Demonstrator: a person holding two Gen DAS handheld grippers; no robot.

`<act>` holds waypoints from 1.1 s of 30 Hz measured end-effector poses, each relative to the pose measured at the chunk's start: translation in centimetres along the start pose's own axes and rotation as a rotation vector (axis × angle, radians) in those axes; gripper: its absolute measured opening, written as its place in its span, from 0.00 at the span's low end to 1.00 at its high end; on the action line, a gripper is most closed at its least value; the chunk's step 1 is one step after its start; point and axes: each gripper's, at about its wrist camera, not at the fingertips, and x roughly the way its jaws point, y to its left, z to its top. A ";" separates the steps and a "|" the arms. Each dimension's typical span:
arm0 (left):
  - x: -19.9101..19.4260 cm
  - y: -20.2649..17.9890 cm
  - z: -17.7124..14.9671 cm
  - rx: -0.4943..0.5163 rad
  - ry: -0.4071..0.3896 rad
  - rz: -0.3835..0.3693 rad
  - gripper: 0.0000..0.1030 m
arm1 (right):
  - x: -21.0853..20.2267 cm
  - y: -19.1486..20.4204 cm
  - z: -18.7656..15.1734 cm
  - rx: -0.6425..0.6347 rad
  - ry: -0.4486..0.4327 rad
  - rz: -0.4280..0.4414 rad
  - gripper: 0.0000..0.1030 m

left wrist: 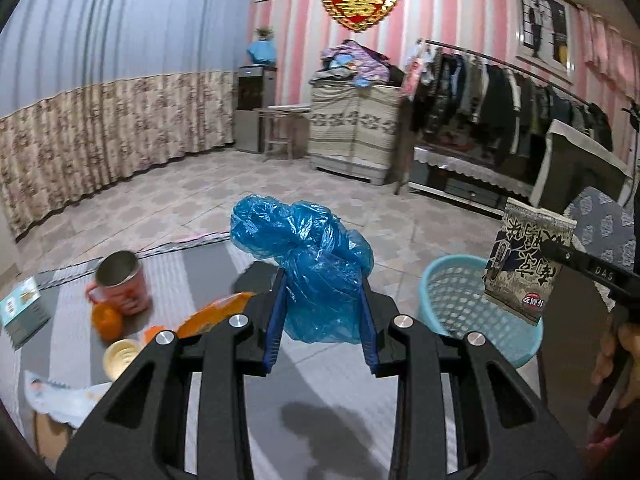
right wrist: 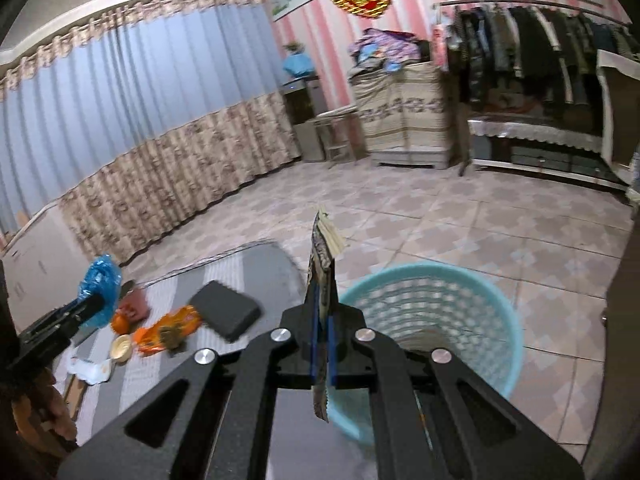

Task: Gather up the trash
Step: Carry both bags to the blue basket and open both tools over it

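My left gripper (left wrist: 324,280) is shut on a crumpled blue plastic bag (left wrist: 308,248), which bulges above and between its blue pads over the table. The same blue plastic bag (right wrist: 98,288) shows at the left of the right wrist view. My right gripper (right wrist: 322,280) is shut on a flat dark snack wrapper (right wrist: 320,264), held edge-on. In the left wrist view that snack wrapper (left wrist: 524,264) hangs over the light blue perforated basket (left wrist: 472,304). The basket (right wrist: 432,312) stands on the floor beside the table, just right of my right gripper.
On the striped tablecloth (left wrist: 192,264) lie a pink metal mug (left wrist: 122,280), an orange fruit (left wrist: 106,322), an orange wrapper (right wrist: 168,328), a small cream lid (right wrist: 121,347), white crumpled paper (right wrist: 90,370), a dark flat case (right wrist: 226,312) and a small box (left wrist: 22,312). Furniture and a clothes rack (left wrist: 512,92) line the far wall.
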 end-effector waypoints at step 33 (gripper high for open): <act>16.4 -17.5 -1.6 0.160 0.218 -0.282 0.34 | 2.3 -12.7 -1.5 0.092 0.032 -0.172 0.04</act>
